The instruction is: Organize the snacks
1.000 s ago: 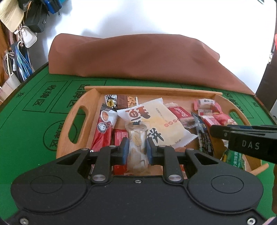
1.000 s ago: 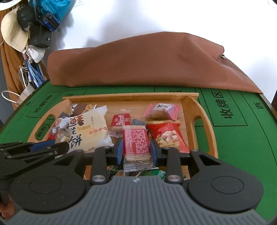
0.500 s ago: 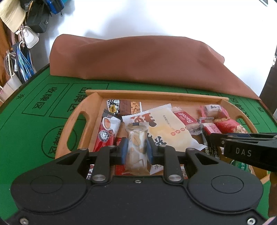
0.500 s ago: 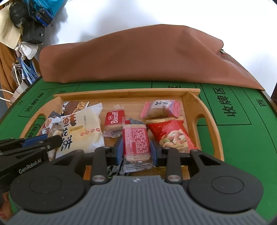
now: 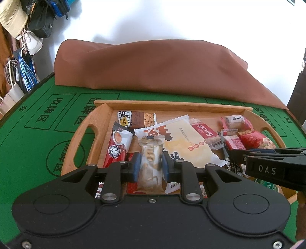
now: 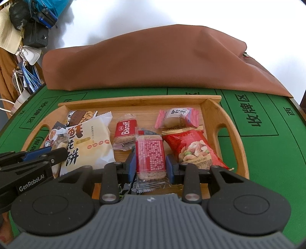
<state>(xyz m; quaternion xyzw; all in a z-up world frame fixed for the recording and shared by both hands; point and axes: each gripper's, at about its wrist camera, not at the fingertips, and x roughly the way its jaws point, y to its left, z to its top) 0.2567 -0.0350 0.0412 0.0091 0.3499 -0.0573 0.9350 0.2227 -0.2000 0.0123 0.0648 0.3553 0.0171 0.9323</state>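
A wooden tray (image 5: 99, 115) (image 6: 210, 107) on the green table holds several snack packets. My left gripper (image 5: 150, 164) is shut on a clear-wrapped beige wafer packet (image 5: 151, 162), held over the tray's near left part. My right gripper (image 6: 151, 164) is shut on a red-labelled biscuit packet (image 6: 150, 155), held over the tray's near middle. In the tray lie a large yellow pastry packet (image 5: 183, 141) (image 6: 89, 141), a Biscoff packet (image 5: 206, 134) (image 6: 124, 134), a red nut bag (image 6: 193, 149), a pink packet (image 6: 177, 116) and a red coffee stick (image 5: 117, 147).
A brown cloth-covered mound (image 5: 153, 67) (image 6: 153, 63) lies right behind the tray. Bags and a hat (image 5: 11, 17) hang at the far left wall. The green mat (image 5: 28, 134) with printed boxes surrounds the tray. Each gripper shows at the side of the other's view.
Both grippers have drawn slightly back and up from the tray with their packets still held. The tray appears a little farther and more centred in both views.
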